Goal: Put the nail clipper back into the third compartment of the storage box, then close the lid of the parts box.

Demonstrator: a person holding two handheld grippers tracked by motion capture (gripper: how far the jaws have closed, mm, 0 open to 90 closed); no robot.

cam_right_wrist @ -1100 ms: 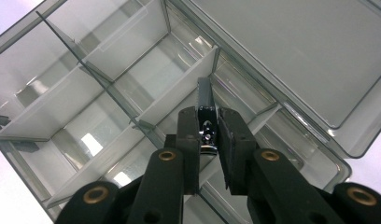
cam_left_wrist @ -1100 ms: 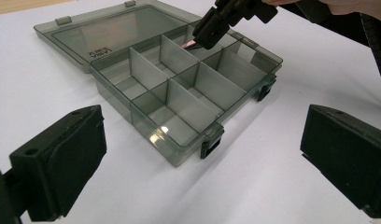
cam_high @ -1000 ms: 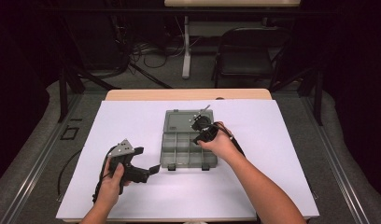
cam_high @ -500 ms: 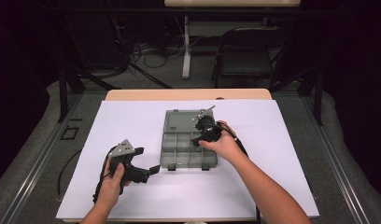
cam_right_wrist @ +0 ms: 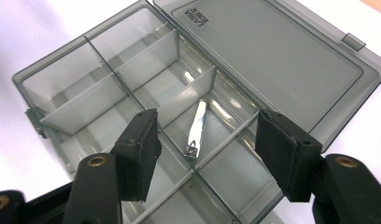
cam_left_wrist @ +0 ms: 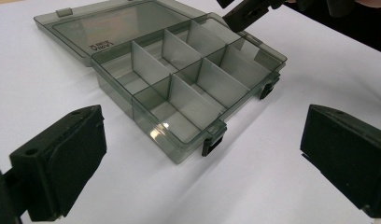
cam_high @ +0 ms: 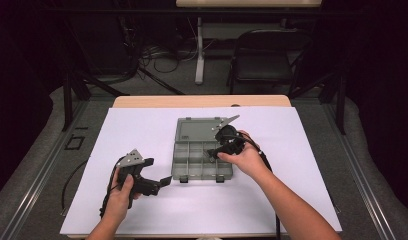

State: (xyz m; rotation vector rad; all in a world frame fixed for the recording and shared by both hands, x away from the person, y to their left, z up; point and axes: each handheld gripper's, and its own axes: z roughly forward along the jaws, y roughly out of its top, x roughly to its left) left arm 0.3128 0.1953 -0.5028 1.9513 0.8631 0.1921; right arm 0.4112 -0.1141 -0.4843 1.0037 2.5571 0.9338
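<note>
A smoky clear organiser box [cam_high: 178, 152] lies open mid-table, its lid [cam_high: 194, 129] folded flat behind it. My right gripper [cam_high: 211, 152] hovers over the box's right side. In the right gripper view it [cam_right_wrist: 209, 140] is open above a compartment where a small silver nail clipper [cam_right_wrist: 196, 128] lies between the dividers [cam_right_wrist: 86, 109]. My left gripper [cam_high: 157, 171] is held left of the box's near corner, apart from it. In the left gripper view it [cam_left_wrist: 202, 158] is open and empty, facing the box [cam_left_wrist: 146, 65] and its front latches [cam_left_wrist: 212, 140].
White paper [cam_high: 142, 130] covers the table, with a strip of wood [cam_high: 192, 101] along the far edge. Cables trail from both grippers toward the near edge. A black chair [cam_high: 264, 65] and a table leg [cam_high: 199, 50] stand beyond the table.
My right gripper has shifted slightly toward the near side over the box. The left gripper and the box have not moved.
</note>
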